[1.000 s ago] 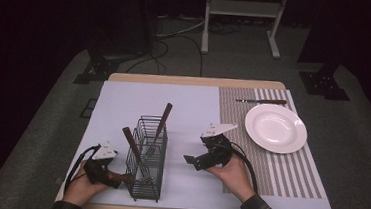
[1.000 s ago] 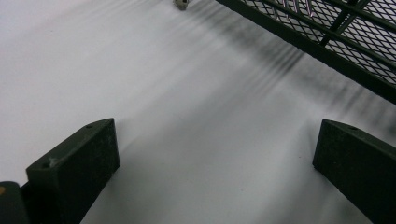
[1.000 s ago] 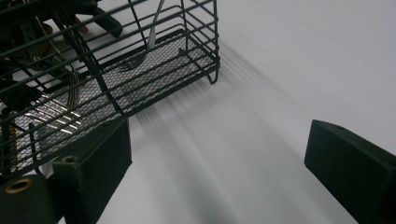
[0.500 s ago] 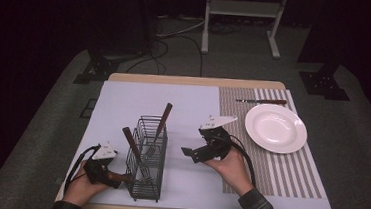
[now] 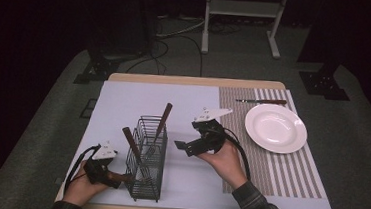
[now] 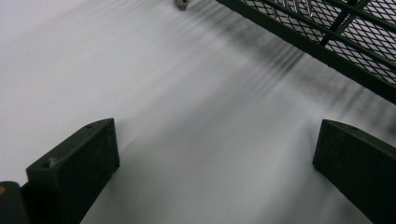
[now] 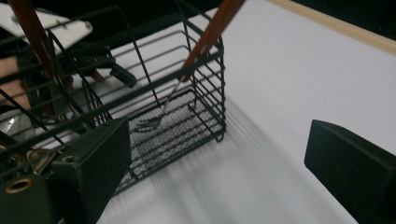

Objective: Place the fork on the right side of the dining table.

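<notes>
1 wire basket point(image 5: 148, 161) between both tongs, 2 brown-handled utensils point(image 5: 163, 119) inside | 1 plate point(image 5: 275, 127) beyond right tongs point(image 5: 182, 146) | left tongs point(image 6: 212, 163) released wide, empty, over surface point(image 5: 123, 99) | right tongs released wide, empty

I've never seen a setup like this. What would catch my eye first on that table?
Probably the black wire basket near the front left, with two brown-handled utensils poking out. Then the white plate on the striped mat at the right, and the open right gripper between them, aimed at the basket.

Black wire basket point(image 5: 148, 161); white plate point(image 5: 275, 127); striped mat point(image 5: 288, 175).
</notes>
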Tool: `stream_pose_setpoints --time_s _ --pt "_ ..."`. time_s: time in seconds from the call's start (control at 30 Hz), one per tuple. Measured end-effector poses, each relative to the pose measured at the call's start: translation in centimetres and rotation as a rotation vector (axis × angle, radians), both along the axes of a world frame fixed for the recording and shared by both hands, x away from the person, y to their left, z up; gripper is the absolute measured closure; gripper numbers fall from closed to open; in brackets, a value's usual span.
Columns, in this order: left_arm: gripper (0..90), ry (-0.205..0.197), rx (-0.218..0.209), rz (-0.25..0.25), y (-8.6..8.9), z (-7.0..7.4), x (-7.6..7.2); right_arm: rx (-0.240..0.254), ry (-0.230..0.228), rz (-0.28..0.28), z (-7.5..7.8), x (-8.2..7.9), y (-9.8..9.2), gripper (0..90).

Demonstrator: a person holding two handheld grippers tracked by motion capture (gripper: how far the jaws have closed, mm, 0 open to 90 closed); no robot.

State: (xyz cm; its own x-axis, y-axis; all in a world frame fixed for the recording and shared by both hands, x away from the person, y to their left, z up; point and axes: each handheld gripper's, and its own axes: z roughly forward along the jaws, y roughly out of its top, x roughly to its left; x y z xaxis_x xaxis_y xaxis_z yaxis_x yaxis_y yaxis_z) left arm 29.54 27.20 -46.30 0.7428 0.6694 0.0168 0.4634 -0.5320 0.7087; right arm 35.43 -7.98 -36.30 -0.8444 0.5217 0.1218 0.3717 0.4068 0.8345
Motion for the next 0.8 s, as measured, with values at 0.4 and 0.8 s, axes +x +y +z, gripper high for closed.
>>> stream_pose_setpoints --time_s 0.4,0.8 --pt "0.0 -0.003 0.000 0.000 0.0 0.0 0.0 0.048 -0.011 0.003 1.4 1.5 1.1 12.5" --pt "0.0 -0.004 -0.004 0.003 0.0 0.0 0.0 0.087 -0.019 0.014 2.3 3.2 2.8 17.8"
